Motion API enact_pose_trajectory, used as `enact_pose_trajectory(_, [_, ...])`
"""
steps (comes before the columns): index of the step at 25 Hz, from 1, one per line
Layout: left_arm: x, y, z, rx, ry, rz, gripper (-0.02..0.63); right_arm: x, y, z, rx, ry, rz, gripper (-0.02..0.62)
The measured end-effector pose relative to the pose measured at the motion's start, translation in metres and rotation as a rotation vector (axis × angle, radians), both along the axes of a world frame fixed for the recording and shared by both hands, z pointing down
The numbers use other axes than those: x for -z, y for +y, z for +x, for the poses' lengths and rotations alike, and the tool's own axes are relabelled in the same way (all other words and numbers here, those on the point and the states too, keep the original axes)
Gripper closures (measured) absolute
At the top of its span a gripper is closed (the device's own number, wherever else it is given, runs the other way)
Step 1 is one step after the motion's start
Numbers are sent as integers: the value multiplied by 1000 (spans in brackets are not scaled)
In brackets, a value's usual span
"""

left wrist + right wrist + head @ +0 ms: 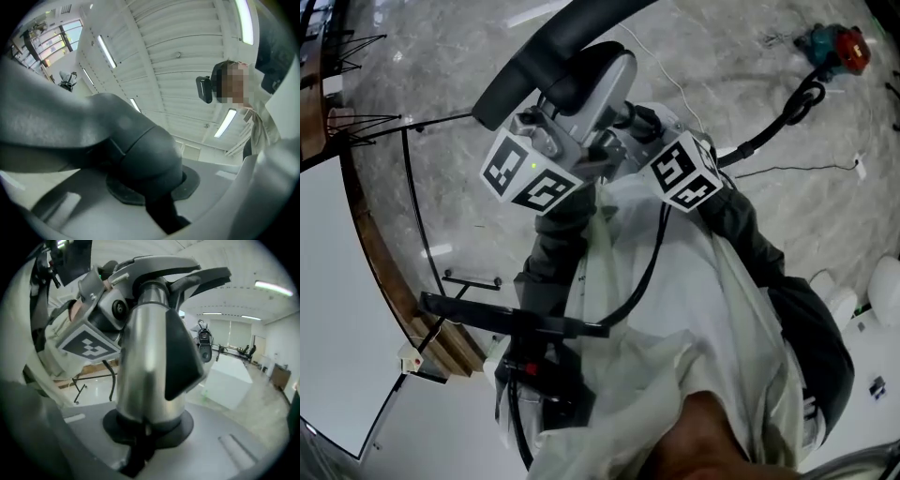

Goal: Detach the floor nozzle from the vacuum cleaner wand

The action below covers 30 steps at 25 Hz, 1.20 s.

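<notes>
**Item: vacuum assembly, held off the floor in both hands.**

- **Left tongs** (153, 176): closed on a dark grey rounded neck, judged to be the floor nozzle (140, 150). A broad grey body runs off from it to the left of that gripper's view.
- **Right tongs** (150, 420): closed on the silver tube of the wand (140, 348), just beside a black wedge-shaped fitting (180, 357).
- **Key relation:** the two grips sit close together at upper centre of the head view, with the marker cubes side by side. In the right gripper view the wand's long axis stands nearly upright, and the nozzle end and the left tongs lie above it at upper left. The left hand is the nearer to the nozzle. The joint appears to lie between the two grips, so separation would likely run along the tube's axis. The release catch cannot be made out.
- **Task status:** nozzle and wand look joined, so the detaching is not yet done.
- **Surface:** grey marbled floor (441, 75), well below the work. A white desk (337, 281) fills the lower left.
- **Room:**
  - black metal stand (487, 319) at lower left
  - black hose (787, 112) leading to a teal-and-red object (834, 47) at upper right
  - white panelled ceiling with strip lights (105, 51)
  - white block (229, 380) at right
</notes>
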<state>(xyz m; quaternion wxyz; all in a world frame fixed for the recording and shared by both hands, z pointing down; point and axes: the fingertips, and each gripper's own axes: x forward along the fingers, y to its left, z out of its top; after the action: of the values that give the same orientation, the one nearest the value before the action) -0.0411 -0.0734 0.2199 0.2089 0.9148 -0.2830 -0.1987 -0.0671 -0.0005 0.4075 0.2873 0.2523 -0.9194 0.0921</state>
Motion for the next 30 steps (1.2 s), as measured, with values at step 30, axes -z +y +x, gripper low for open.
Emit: enact_pose_trajectory(30, [9, 33, 7, -155, 47, 133, 532, -4, 33, -6, 224, -86, -78, 557])
